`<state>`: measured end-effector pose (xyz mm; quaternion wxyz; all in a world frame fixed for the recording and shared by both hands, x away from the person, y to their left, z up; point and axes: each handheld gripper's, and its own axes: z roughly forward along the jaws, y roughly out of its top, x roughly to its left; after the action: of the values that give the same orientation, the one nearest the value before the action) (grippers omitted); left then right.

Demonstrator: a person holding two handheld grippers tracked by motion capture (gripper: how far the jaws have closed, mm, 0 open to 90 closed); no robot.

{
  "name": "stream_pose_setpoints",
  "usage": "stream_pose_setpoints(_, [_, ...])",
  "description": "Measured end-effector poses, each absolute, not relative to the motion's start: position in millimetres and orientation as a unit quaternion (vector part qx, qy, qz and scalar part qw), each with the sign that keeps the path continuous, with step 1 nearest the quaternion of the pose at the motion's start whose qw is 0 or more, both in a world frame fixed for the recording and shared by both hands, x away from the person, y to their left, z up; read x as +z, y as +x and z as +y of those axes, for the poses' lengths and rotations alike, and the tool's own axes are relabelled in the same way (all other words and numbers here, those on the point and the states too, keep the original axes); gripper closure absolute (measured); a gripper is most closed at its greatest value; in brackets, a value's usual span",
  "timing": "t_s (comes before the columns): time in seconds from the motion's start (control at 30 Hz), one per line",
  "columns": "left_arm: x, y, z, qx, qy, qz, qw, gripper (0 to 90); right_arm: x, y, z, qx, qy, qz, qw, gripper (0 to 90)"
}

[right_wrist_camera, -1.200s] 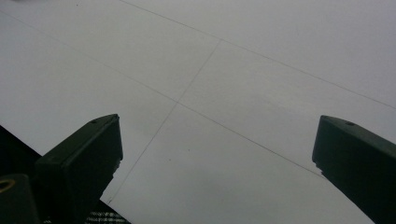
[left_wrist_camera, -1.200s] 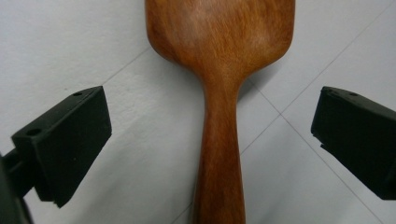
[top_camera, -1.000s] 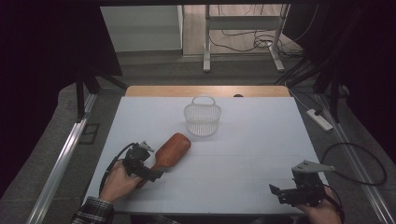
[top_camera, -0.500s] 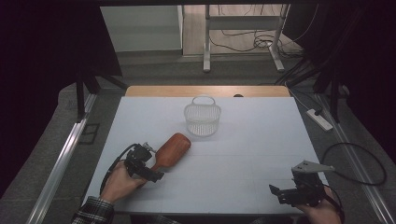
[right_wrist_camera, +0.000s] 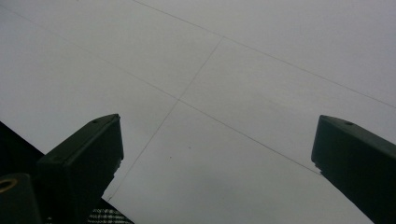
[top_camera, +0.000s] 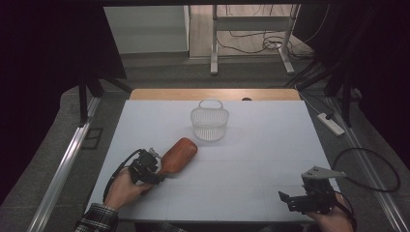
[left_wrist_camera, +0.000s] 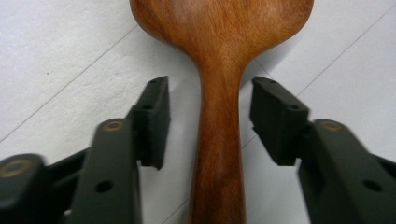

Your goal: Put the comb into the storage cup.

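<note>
Left gripper point(left_wrist_camera: 208, 119) jaws just closing around wooden spoon point(left_wrist_camera: 219, 140) handle, pads not yet touching; should stay centred before lifting; right gripper point(right_wrist_camera: 215, 154) open, idle.

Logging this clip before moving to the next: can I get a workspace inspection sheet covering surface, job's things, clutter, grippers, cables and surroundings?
Surface: white table with thin seam lines, wooden strip along its far edge.
Job's things: wooden spoon lying flat, handle toward the person; white basket upright beyond it, apart.
Clutter: nothing seen.
Grippers: left gripper astride the spoon handle, jaws have just been closing, gaps remain on both sides; right gripper open over bare table near the front right corner.
Cables: cable loop on the floor at right; wires under the far stand.
Surroundings: power strip, metal stand legs, dark curtains.
</note>
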<state>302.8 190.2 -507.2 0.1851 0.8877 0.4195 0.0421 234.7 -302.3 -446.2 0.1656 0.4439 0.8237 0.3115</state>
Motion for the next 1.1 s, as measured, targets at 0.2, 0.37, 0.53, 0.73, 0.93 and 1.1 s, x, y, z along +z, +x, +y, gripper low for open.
stream_pose_setpoints(0.2, [-507.4,302.0,188.4,0.040,0.892,0.411,0.184,62.5,-446.3,234.8,-302.2,0.311,0.443,0.824,0.165,2.3])
stream_pose_setpoints(0.37, [-507.9,302.0,187.6,0.041,0.896,0.405,0.179,70.5,-446.3,234.7,-302.0,0.312,0.442,0.825,0.165,2.3])
stream_pose_setpoints(0.53, [-506.1,302.2,188.7,0.035,0.893,0.407,0.188,71.8,-446.3,234.7,-302.0,0.312,0.441,0.825,0.164,2.3])
stream_pose_setpoints(0.73, [-502.8,301.5,191.6,0.032,0.889,0.410,0.203,72.2,-446.5,234.8,-301.8,0.311,0.441,0.826,0.164,2.3])
stream_pose_setpoints(0.93, [-503.1,302.3,193.2,0.024,0.887,0.413,0.206,72.4,-446.5,234.9,-301.6,0.310,0.441,0.826,0.164,2.3])
stream_pose_setpoints(1.1, [-501.5,302.5,195.7,0.020,0.883,0.416,0.217,72.4,-446.6,234.8,-301.5,0.310,0.441,0.826,0.164,2.3])
